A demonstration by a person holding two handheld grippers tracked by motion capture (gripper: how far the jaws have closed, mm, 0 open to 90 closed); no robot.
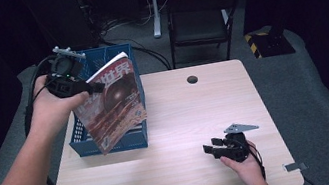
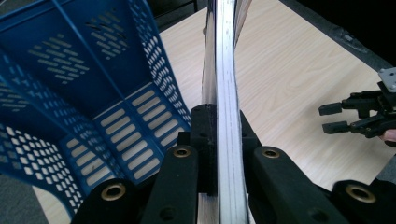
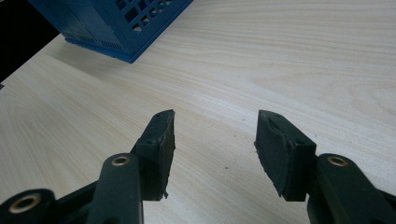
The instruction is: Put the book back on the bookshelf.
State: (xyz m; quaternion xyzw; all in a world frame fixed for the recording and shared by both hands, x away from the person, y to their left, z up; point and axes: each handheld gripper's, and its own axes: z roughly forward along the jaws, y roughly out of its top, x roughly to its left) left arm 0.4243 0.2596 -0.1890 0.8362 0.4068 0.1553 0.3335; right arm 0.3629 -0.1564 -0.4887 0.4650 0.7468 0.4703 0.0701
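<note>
Magazine: hanging tilted over the blue basket, at the worktop's nine o'clock side.
Left tongs: clamping the magazine's edge.
Right tongs: gaping wide, resting low at five o'clock, gripping nothing.

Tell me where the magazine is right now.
In the high view the magazine hangs at the table's left, clamped in the left gripper, over the blue basket.
</note>
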